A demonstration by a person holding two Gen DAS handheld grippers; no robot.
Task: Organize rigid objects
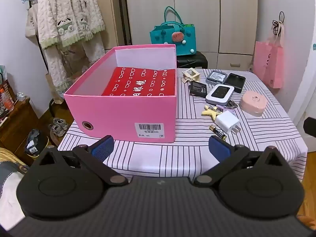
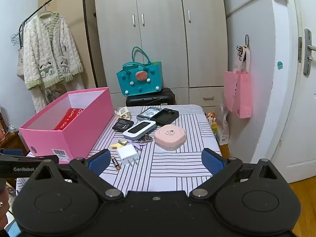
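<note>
A pink box (image 1: 126, 116) (image 2: 83, 132) stands open on the left of a striped table (image 1: 177, 158), with a red case (image 1: 142, 83) (image 2: 68, 118) lying inside. To its right lie small items: a white charger (image 1: 227, 121) (image 2: 128, 154), a battery (image 1: 218, 132) (image 2: 115, 163), a yellow star clip (image 1: 210, 111), a white-and-black device (image 1: 219, 95) (image 2: 139, 130), a pink round case (image 1: 253, 103) (image 2: 170, 137) and black packs (image 1: 236, 82). My left gripper (image 1: 161, 148) hovers open before the box. My right gripper (image 2: 156, 161) hangs open over the near table edge, with nothing between its fingers.
A teal bag (image 2: 141, 77) sits on a black case (image 2: 150, 98) behind the table, before a wardrobe. Clothes hang on a rack (image 2: 49, 55) at the left. A pink bag (image 2: 239, 92) hangs at the right. The left gripper's side (image 2: 21, 167) shows in the right wrist view.
</note>
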